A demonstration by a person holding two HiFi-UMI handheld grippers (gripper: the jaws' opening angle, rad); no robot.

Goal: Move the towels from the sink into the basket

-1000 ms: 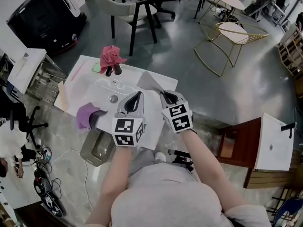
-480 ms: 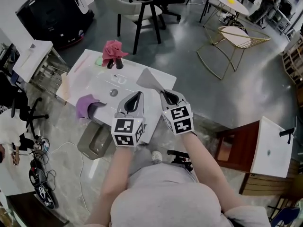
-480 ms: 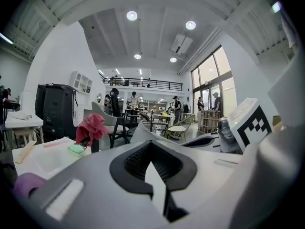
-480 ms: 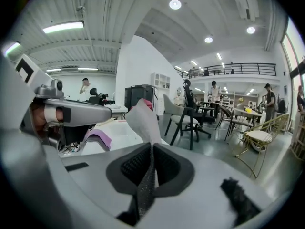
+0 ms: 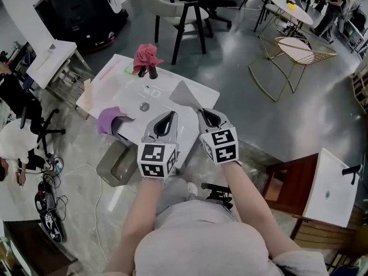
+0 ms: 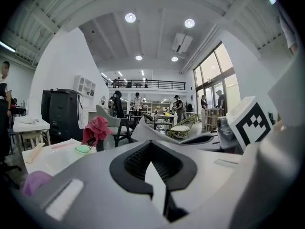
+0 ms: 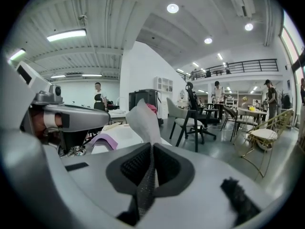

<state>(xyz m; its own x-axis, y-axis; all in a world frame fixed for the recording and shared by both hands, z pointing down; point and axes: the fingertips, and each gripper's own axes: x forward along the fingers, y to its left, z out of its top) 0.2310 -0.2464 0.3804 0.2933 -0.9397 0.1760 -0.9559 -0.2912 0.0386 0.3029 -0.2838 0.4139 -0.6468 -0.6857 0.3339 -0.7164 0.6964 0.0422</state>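
We stand at the white sink point(image 5: 118, 91). The grey basket point(image 5: 118, 164) sits on the floor by its near left corner, and we judge it the drop point. The grey towel point(image 5: 184, 94) is raised over the sink's right part, peaking between both tools, likely lifted clear so it can swing left to the basket. The pink towel point(image 5: 146, 53) is draped on the tap at the far edge. The purple towel point(image 5: 108, 119) slumps over the left rim, near the basket. Both wait. The right gripper point(image 5: 209, 117) has its jaws pressed together, pinching the grey towel. The left gripper point(image 5: 167, 121) is likewise closed, with a pale fold nipped between its pads; we read it as the same towel.
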